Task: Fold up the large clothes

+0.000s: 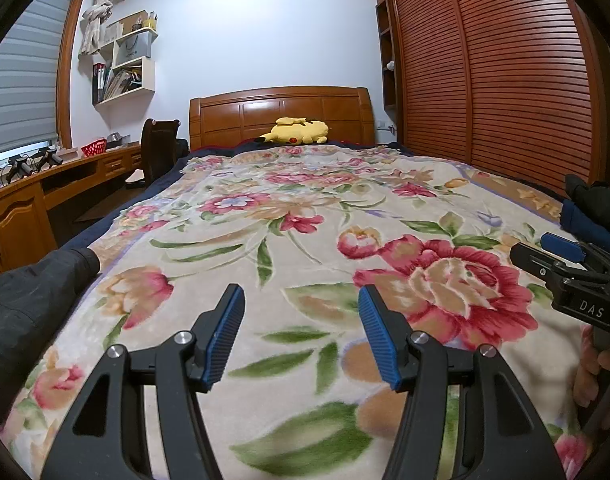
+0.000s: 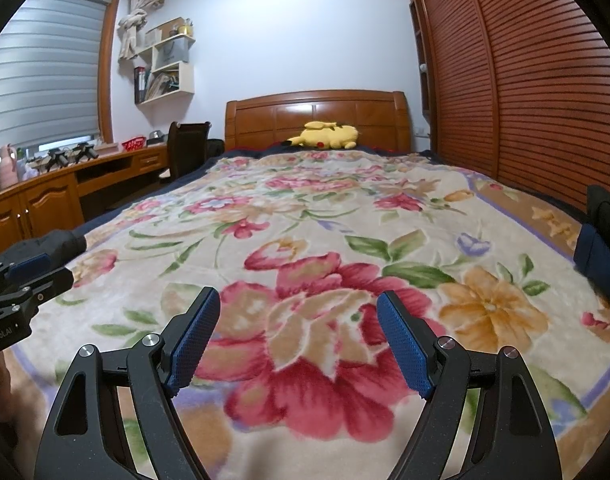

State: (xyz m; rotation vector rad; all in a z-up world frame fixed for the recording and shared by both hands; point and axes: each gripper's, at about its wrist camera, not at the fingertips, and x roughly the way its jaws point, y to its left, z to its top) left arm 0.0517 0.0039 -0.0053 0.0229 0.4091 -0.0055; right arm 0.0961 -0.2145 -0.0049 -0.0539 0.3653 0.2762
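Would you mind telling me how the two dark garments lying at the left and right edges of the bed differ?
The left garment is plain black with a puffy sleeve stretching onto the floral blanket; the right garment shows black fabric plus a navy blue part. The left garment takes up more of the left wrist view, while the right garment is mostly cut off by the frame. Both lie unfolded at the blanket's edges, untouched by either gripper.

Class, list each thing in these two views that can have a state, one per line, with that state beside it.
Left claw: open, nothing between its blue pads.
Right claw: open, empty.
Floral fleece blanket: spread flat over the bed.
Black garment: bunched at the blanket's left edge, not folded.
Dark garment with blue lining: heaped at the right edge.
Yellow plush toy: lying by the headboard.
Louvred wooden wardrobe doors: shut.
Grey window blind: lowered almost fully.
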